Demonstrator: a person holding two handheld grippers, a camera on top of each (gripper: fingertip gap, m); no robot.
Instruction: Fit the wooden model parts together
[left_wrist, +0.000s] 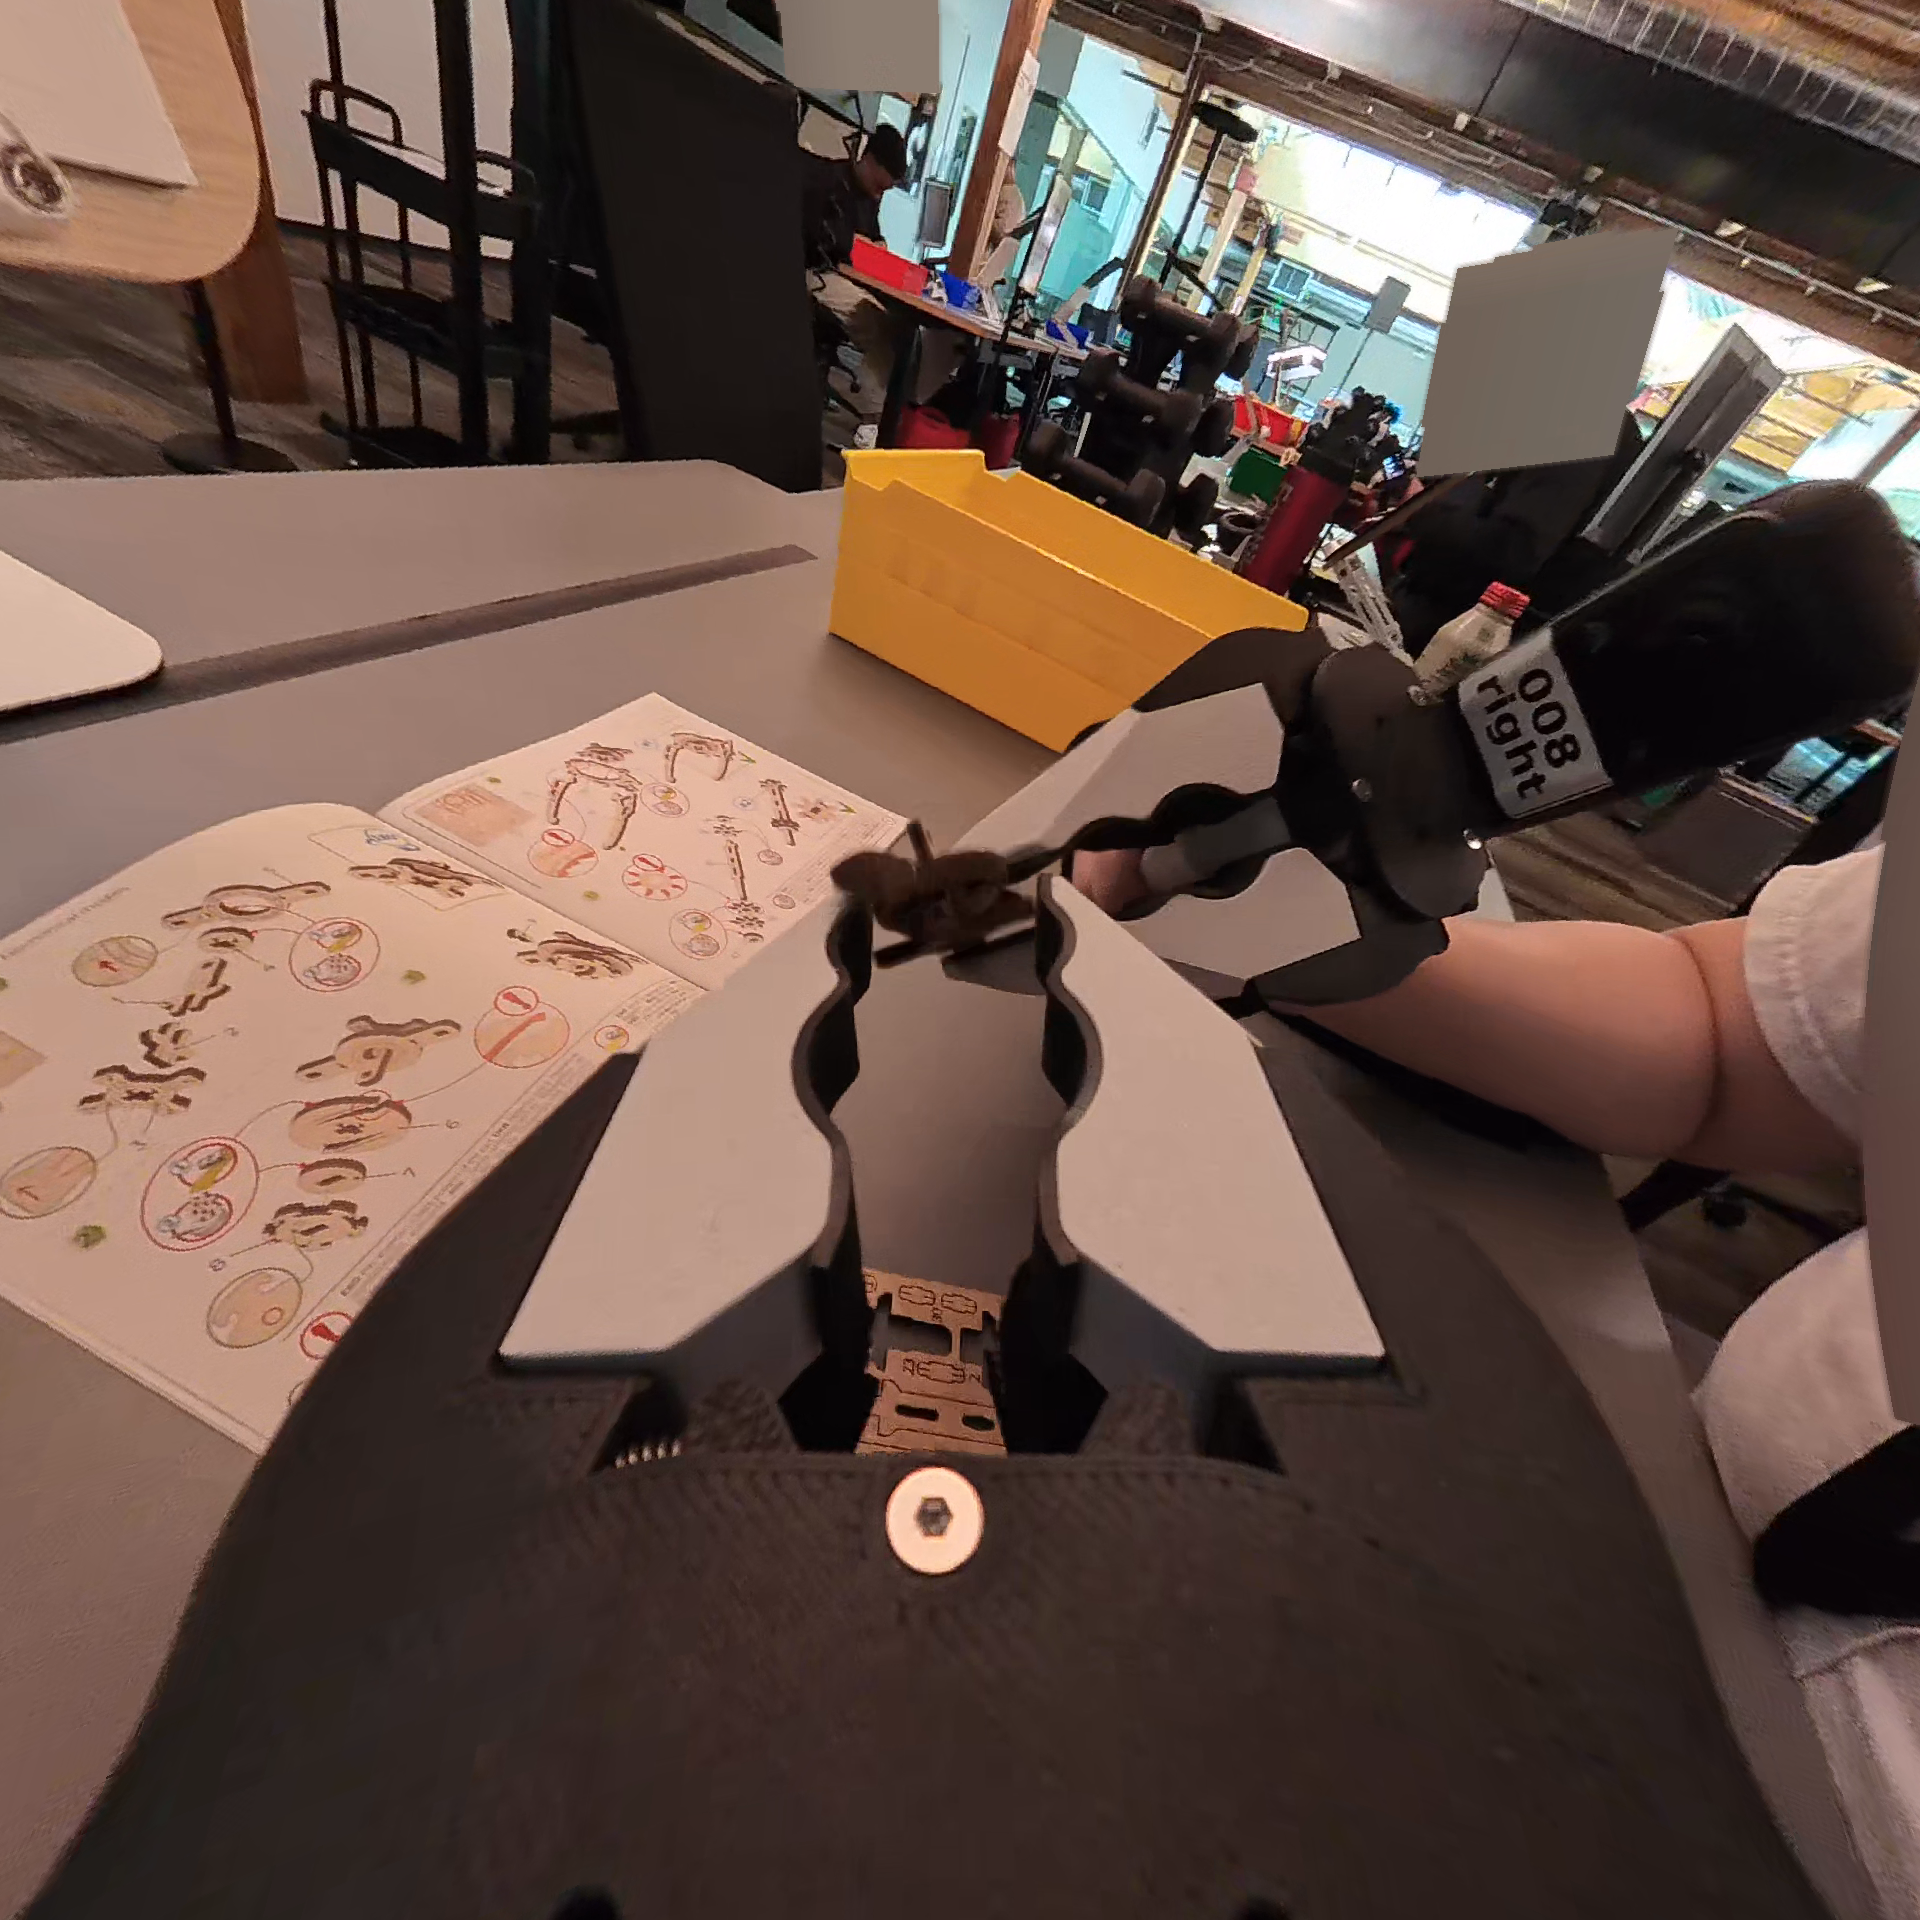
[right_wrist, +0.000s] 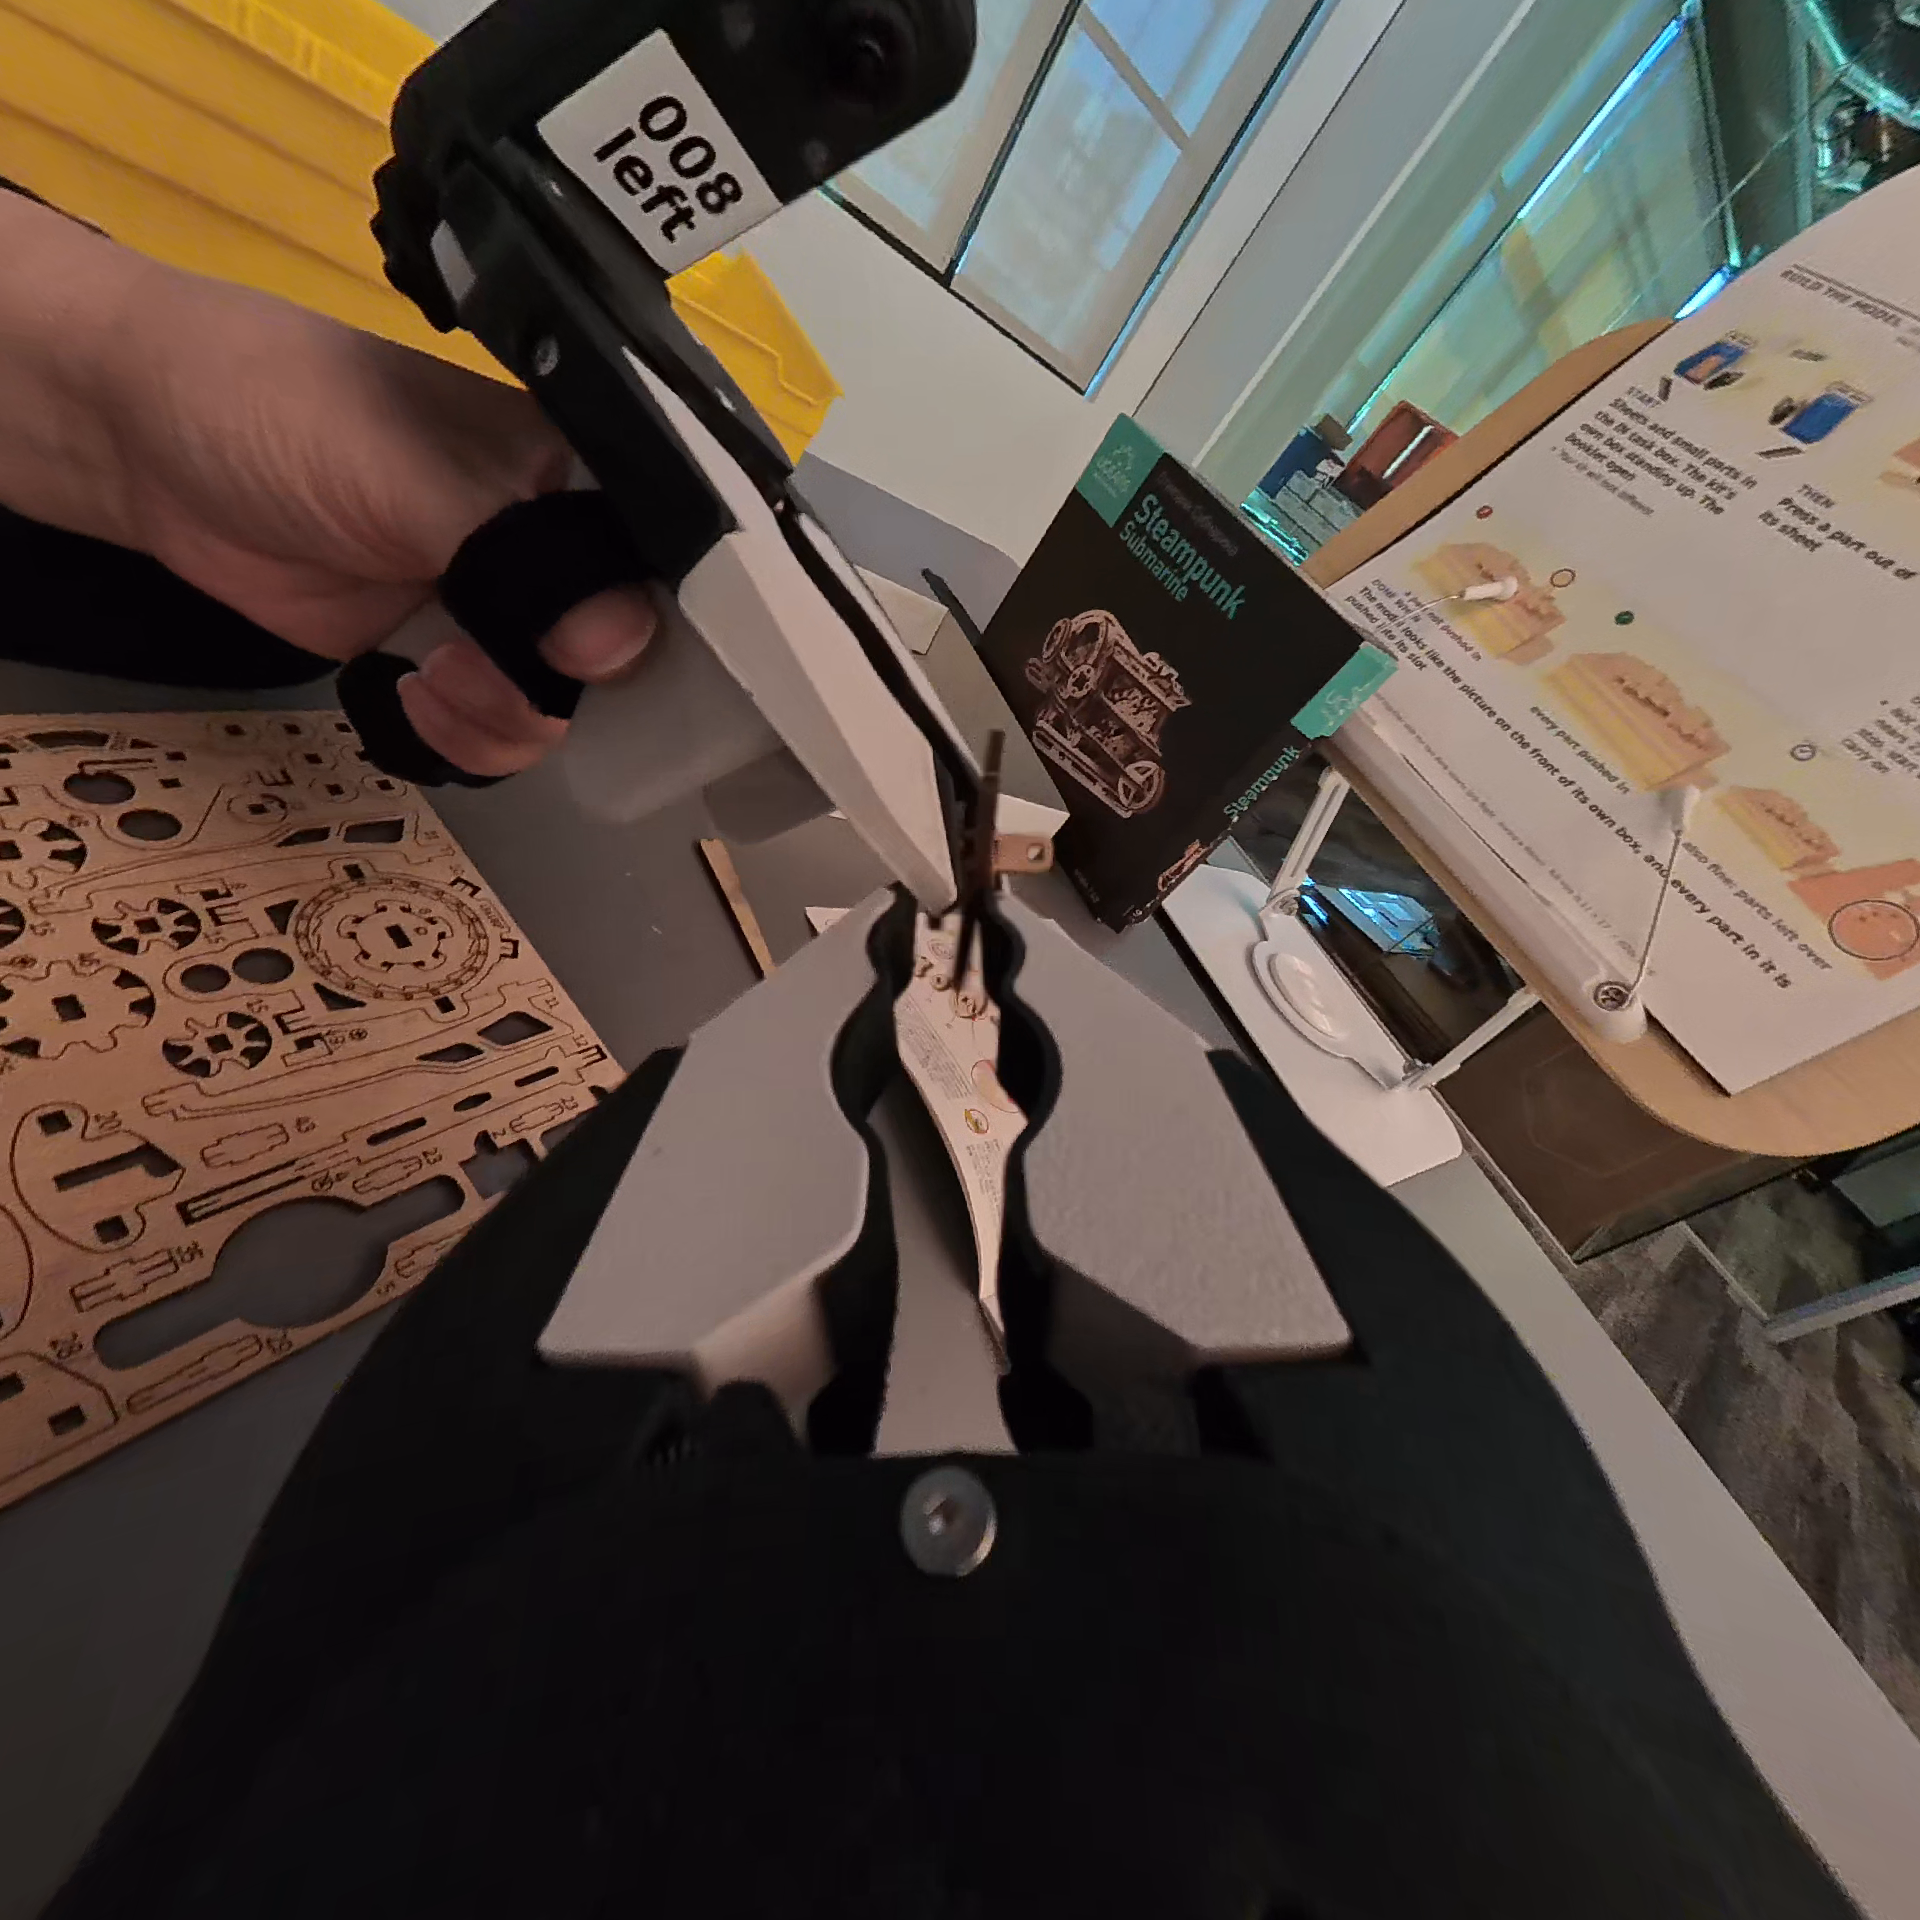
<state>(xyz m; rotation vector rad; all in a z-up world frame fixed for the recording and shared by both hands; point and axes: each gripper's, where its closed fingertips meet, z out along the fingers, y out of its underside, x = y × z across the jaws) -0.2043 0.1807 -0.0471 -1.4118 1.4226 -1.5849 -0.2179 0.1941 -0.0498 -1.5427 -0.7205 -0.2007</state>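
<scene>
A small dark wooden sub-assembly (left_wrist: 930, 899) is held in the air between both grippers, above the grey table (left_wrist: 520, 644). My left gripper (left_wrist: 945, 906) has its fingertips closed on the two ends of it. My right gripper (left_wrist: 1003, 868) comes in from the right and pinches a thin part of the same cluster. In the right wrist view my right gripper (right_wrist: 954, 920) grips the thin wooden pieces (right_wrist: 982, 831) edge-on, and the left gripper (right_wrist: 940, 883) meets them from the upper left. How the parts join is hidden by the fingers.
An open instruction booklet (left_wrist: 416, 987) lies on the left. A yellow bin (left_wrist: 1018, 592) stands behind. A laser-cut wooden sheet (right_wrist: 208, 1039) lies flat, and the kit box (right_wrist: 1164, 675) stands upright. A tilted instruction board (right_wrist: 1662, 675) is on the right. A loose wooden strip (right_wrist: 738, 899) lies on the table. My left and right fingertips are right by each other.
</scene>
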